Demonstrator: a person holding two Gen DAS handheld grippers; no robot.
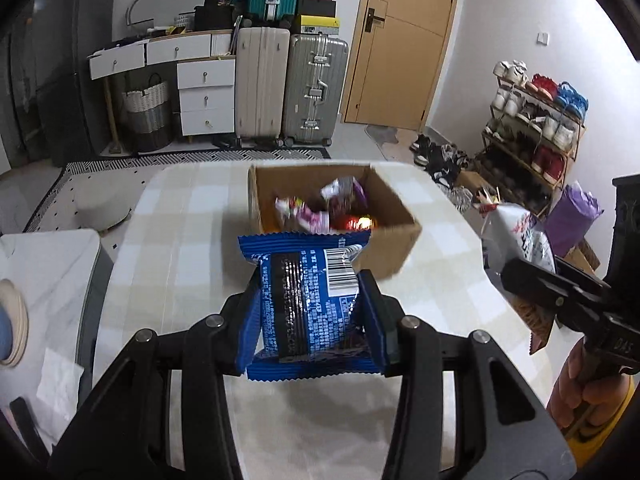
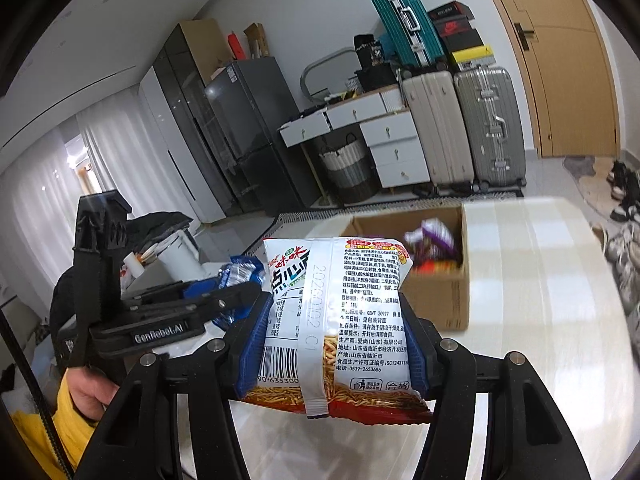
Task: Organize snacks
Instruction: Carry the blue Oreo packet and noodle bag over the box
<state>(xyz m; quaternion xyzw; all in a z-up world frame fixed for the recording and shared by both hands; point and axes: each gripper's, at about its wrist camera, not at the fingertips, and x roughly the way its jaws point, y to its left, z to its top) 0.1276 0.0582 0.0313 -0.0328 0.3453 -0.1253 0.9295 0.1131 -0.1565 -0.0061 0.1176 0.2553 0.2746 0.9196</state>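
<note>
— Snacks first: from the left wrist view, what's it got?

— A glossy blue crinkle-edged foil snack packet [image 1: 308, 304], barcode side up, at the centre of the frame. The left gripper [image 1: 310, 312] has its jaws clenched on both sides of it, above the pale checked tablecloth [image 1: 180, 240]. Just beyond, upper centre, sits the open brown cardboard box [image 1: 396, 246], already holding several bright wrappers, pink, purple and one shiny red. At the right edge you can see the other tool with its bag.

— And the right wrist view?

— The right gripper [image 2: 332, 344] is grasping a white and red plastic bag of thin noodle sticks [image 2: 340, 320], printed back facing the camera, with a clear window showing the sticks. The bag looks puffy and slippery, and the ribbed blue pads [image 2: 250, 344] press into its sides. The same box lies right of centre behind it; the left tool shows in the lower left with its blue packet.

— How far along, would you say?

— Partway, I reckon. Some snacks are boxed, and these two are held in the air, not yet dropped in. I see no loose ones on the cloth.
</note>
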